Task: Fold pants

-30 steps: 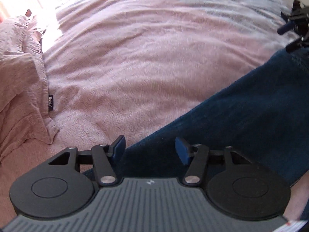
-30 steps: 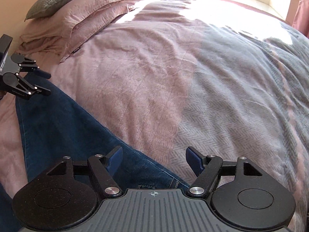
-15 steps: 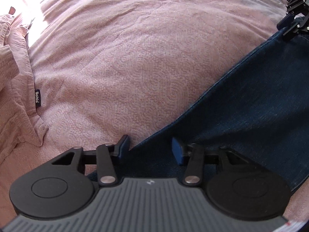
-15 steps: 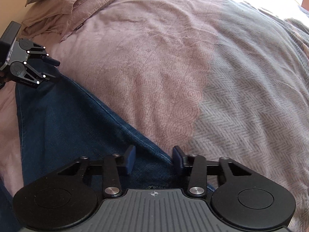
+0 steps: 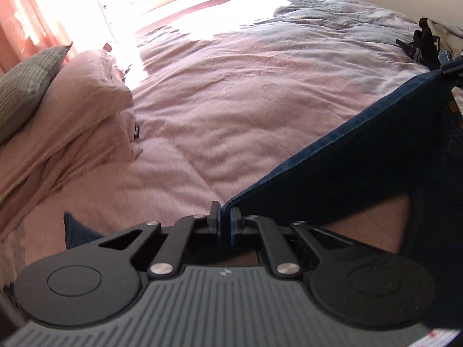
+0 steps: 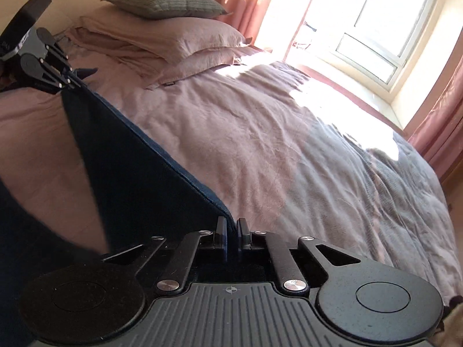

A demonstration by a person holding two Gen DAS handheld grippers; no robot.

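Observation:
Dark blue jeans point(image 5: 361, 170) hang stretched in the air above the bed between my two grippers. My left gripper point(image 5: 225, 217) is shut on one end of the top edge of the jeans. My right gripper point(image 6: 230, 232) is shut on the other end; from there the jeans point(image 6: 139, 173) run taut up to the left gripper point(image 6: 78, 79), seen at the upper left of the right wrist view. In the left wrist view the right gripper point(image 5: 451, 68) shows only partly at the right edge. More denim lies below on the pink bedspread point(image 5: 231, 110).
Stacked pink pillows point(image 6: 179, 43) with a grey cushion point(image 6: 162, 1) on top sit at the head of the bed. A grey blanket point(image 6: 376, 190) covers the foot end. A bright window point(image 6: 385, 20) and pink curtains point(image 6: 439, 121) stand beyond. Dark clothes point(image 5: 425, 43) lie at the far right.
Both grippers went from open around the edge of the jeans to shut on it, then lifted. The jeans now hang taut above the bed instead of lying flat.

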